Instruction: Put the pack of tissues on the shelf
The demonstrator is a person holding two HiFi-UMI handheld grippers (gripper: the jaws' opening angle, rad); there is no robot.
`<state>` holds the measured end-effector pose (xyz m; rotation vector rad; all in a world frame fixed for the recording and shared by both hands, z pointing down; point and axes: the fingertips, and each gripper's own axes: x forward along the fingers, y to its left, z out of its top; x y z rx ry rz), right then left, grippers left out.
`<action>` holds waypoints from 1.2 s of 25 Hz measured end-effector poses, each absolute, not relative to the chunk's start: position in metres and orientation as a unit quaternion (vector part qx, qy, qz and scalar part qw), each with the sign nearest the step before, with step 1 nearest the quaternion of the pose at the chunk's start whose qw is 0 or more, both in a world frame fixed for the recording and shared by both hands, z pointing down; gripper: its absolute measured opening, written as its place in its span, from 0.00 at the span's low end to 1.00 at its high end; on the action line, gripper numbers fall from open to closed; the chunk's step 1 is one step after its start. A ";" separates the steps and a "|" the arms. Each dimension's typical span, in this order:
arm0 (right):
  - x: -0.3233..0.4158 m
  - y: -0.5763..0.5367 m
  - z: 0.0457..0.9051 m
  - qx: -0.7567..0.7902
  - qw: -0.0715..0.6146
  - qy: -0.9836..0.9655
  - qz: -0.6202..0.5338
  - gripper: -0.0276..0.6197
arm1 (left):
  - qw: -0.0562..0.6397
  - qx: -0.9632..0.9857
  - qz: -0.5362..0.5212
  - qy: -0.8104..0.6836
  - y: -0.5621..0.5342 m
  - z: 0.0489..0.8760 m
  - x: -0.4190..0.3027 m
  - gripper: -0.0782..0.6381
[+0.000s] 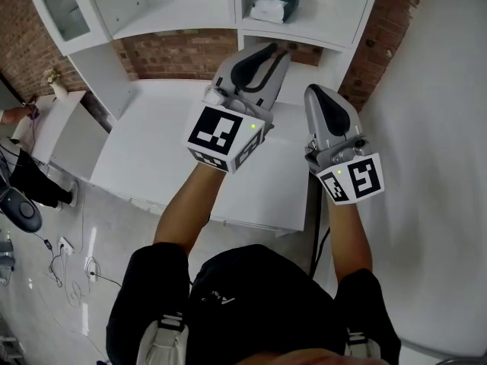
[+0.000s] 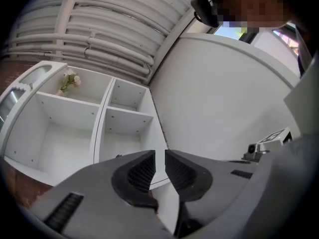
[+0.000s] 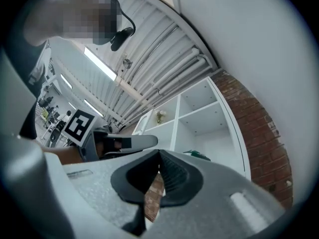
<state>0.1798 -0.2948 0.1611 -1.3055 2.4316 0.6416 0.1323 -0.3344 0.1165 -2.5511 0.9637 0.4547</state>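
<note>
The pack of tissues (image 1: 275,0), green and white, lies in a compartment of the white shelf unit (image 1: 304,33) at the top of the head view. It shows as a green shape (image 3: 200,155) in the right gripper view. My left gripper (image 1: 276,49) hangs over the table below that compartment. Its jaws (image 2: 160,157) stand only a narrow slit apart, with nothing between them. To its right, my right gripper (image 1: 316,90) is shut and empty, its tips meeting (image 3: 159,152). Neither gripper touches the pack.
A white table (image 1: 167,158) stands under both grippers against a brick wall (image 1: 179,52). A glass-fronted cabinet door (image 1: 65,10) hangs open at the top left. A small vase of flowers (image 1: 55,82) sits on a low side cabinet. A white wall (image 1: 441,166) runs along the right.
</note>
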 end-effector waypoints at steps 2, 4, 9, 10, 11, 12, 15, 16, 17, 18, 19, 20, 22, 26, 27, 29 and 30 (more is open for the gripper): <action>0.174 -0.290 0.160 -0.455 0.156 0.847 0.227 0.05 | 0.187 -0.908 0.167 0.336 -0.320 0.123 0.129 0.15; 0.169 -0.285 0.160 -0.455 0.160 0.845 0.230 0.05 | 0.178 -0.912 0.168 0.329 -0.308 0.130 0.126 0.12; 0.158 -0.274 0.160 -0.459 0.164 0.841 0.234 0.05 | 0.152 -0.921 0.173 0.315 -0.294 0.151 0.118 0.11; 0.156 -0.273 0.161 -0.460 0.162 0.841 0.236 0.05 | 0.144 -0.922 0.175 0.313 -0.292 0.155 0.117 0.11; 0.153 -0.272 0.163 -0.461 0.158 0.840 0.239 0.05 | 0.137 -0.924 0.177 0.311 -0.291 0.158 0.116 0.11; 0.152 -0.270 0.164 -0.461 0.155 0.839 0.242 0.05 | 0.130 -0.925 0.179 0.310 -0.291 0.162 0.116 0.11; 0.148 -0.267 0.169 -0.464 0.152 0.838 0.244 0.04 | 0.116 -0.929 0.179 0.304 -0.287 0.172 0.115 0.11; 0.148 -0.266 0.170 -0.465 0.152 0.838 0.243 0.04 | 0.114 -0.930 0.178 0.301 -0.286 0.175 0.116 0.11; 0.147 -0.266 0.171 -0.465 0.153 0.838 0.242 0.04 | 0.114 -0.931 0.174 0.299 -0.285 0.178 0.116 0.11; 0.146 -0.266 0.172 -0.466 0.153 0.838 0.240 0.04 | 0.115 -0.933 0.168 0.297 -0.284 0.181 0.116 0.11; 0.145 -0.265 0.174 -0.466 0.154 0.838 0.238 0.04 | 0.116 -0.934 0.163 0.295 -0.283 0.184 0.117 0.11; 0.145 -0.265 0.175 -0.465 0.154 0.839 0.237 0.04 | 0.117 -0.935 0.160 0.294 -0.282 0.186 0.117 0.11; 0.144 -0.266 0.177 -0.466 0.154 0.839 0.235 0.04 | 0.118 -0.936 0.157 0.293 -0.282 0.187 0.117 0.11; 0.146 -0.265 0.179 -0.469 0.154 0.838 0.233 0.04 | 0.118 -0.935 0.160 0.295 -0.283 0.185 0.114 0.11; 0.146 -0.265 0.179 -0.469 0.154 0.838 0.233 0.04 | 0.118 -0.935 0.159 0.295 -0.284 0.185 0.113 0.11; 0.146 -0.265 0.180 -0.470 0.153 0.837 0.233 0.04 | 0.116 -0.934 0.160 0.296 -0.284 0.184 0.112 0.11; 0.147 -0.265 0.180 -0.470 0.153 0.837 0.233 0.04 | 0.116 -0.934 0.163 0.296 -0.284 0.183 0.112 0.11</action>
